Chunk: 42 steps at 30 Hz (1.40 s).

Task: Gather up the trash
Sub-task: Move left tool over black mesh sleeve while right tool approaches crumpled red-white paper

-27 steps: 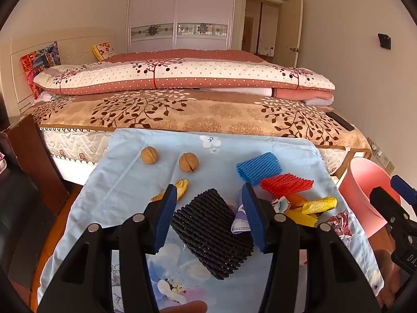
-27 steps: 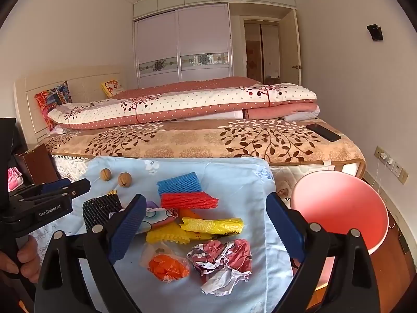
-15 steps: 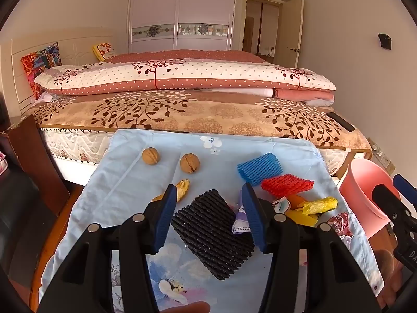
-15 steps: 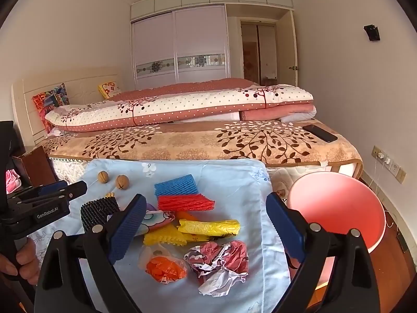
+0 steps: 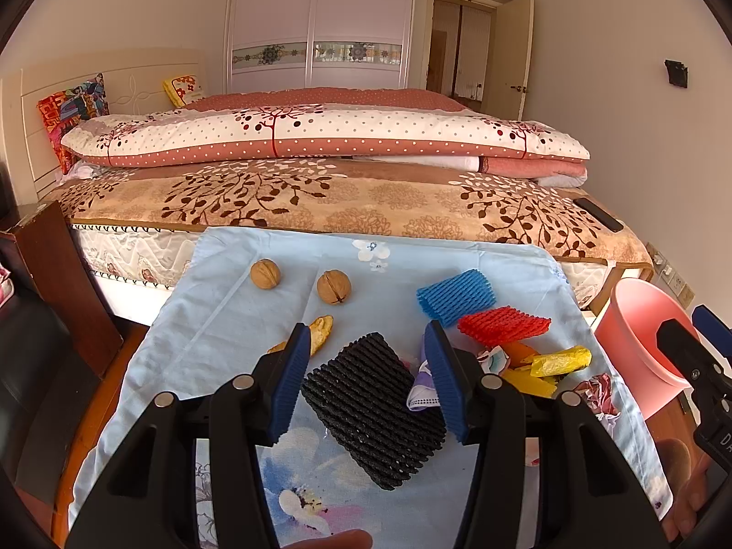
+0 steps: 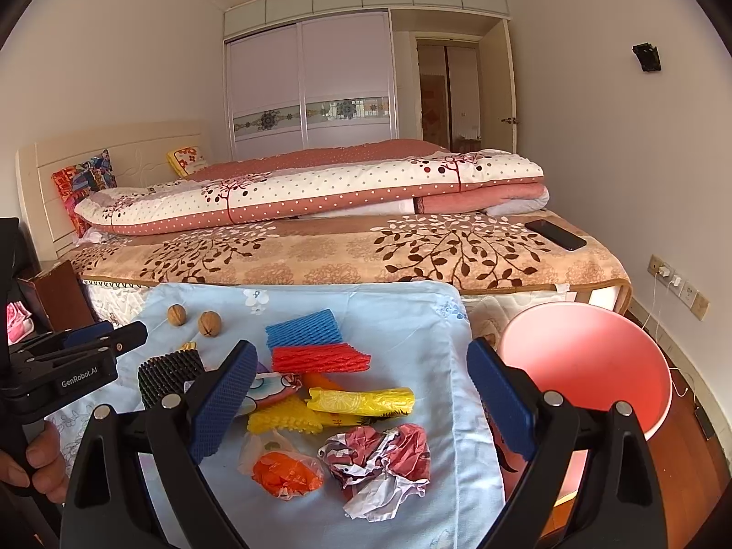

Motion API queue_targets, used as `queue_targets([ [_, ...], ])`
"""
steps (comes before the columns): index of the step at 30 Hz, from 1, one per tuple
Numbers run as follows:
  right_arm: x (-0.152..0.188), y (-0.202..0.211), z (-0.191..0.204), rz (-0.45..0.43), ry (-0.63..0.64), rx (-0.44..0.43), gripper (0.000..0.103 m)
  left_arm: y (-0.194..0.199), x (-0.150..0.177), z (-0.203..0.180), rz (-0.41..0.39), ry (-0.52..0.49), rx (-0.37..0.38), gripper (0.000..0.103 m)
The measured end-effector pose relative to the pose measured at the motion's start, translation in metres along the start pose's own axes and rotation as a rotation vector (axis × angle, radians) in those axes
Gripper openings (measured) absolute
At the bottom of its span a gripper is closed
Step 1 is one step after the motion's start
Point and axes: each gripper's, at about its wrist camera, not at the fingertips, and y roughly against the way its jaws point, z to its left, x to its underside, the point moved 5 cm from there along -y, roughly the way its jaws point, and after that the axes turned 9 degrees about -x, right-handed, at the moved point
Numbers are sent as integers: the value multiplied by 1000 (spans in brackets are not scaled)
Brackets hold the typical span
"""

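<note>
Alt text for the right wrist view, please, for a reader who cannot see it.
The open right hand-held gripper hovers over trash on a blue cloth: crumpled paper, a yellow wrapper, red foam netting. A pink bin stands at right, a bed behind.

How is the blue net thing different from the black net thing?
The blue foam net is bright blue; the black foam net is black. The blue one lies far back on the cloth, near the red net, while the black one lies close, in line with the left tool. The black one looks bigger, though it is nearer the camera. Both are ribbed mesh sleeves lying flat.
</note>
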Motion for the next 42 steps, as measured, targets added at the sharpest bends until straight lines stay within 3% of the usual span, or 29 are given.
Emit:
queue_targets([
  [42, 0, 3, -8, -11, -14, 10, 91, 1, 3, -2, 7, 1, -2, 52],
])
